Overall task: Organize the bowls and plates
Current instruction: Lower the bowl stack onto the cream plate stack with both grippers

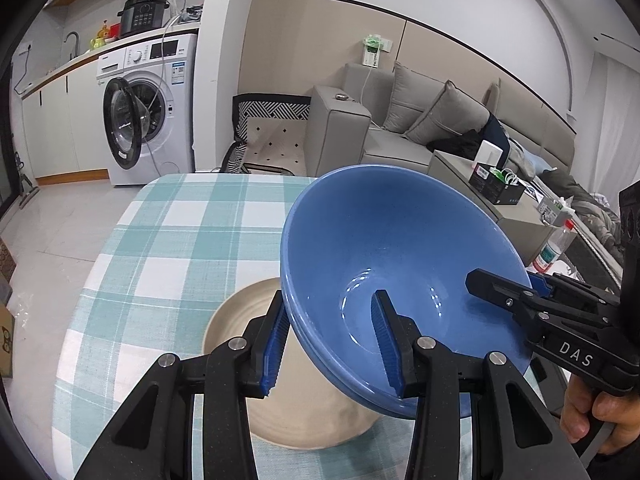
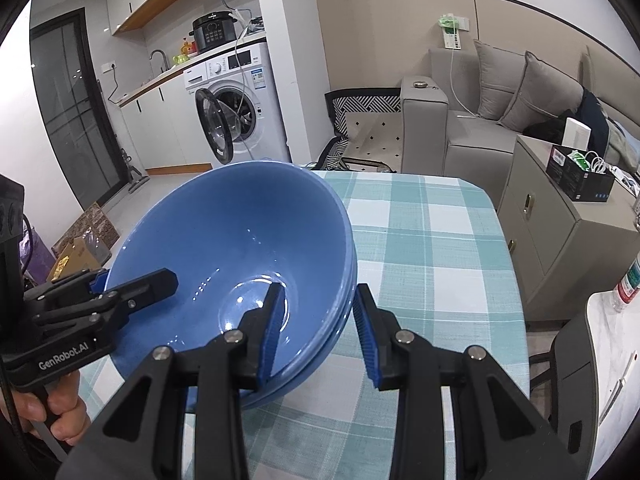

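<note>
Two nested blue bowls (image 1: 400,248) hang tilted over the checked tablecloth, carried by both grippers at opposite rims. My left gripper (image 1: 332,344) is shut on the near rim, one finger outside the wall and one inside. My right gripper (image 1: 508,284) clamps the rim on the right, with a hand on its handle. In the right wrist view the blue bowls (image 2: 240,240) fill the left half; my right gripper (image 2: 318,336) pinches their rim, and the left gripper (image 2: 132,286) holds the far side. A beige plate (image 1: 236,320) lies on the cloth, partly under the bowls.
The table (image 2: 420,240) has a teal and white checked cloth. A grey cabinet (image 2: 560,232) with a black box stands to its right, next to a plastic bottle (image 2: 628,284). Behind are a grey sofa (image 1: 400,128), a washing machine (image 1: 148,108) with its door open, and cardboard boxes (image 2: 80,244) on the floor.
</note>
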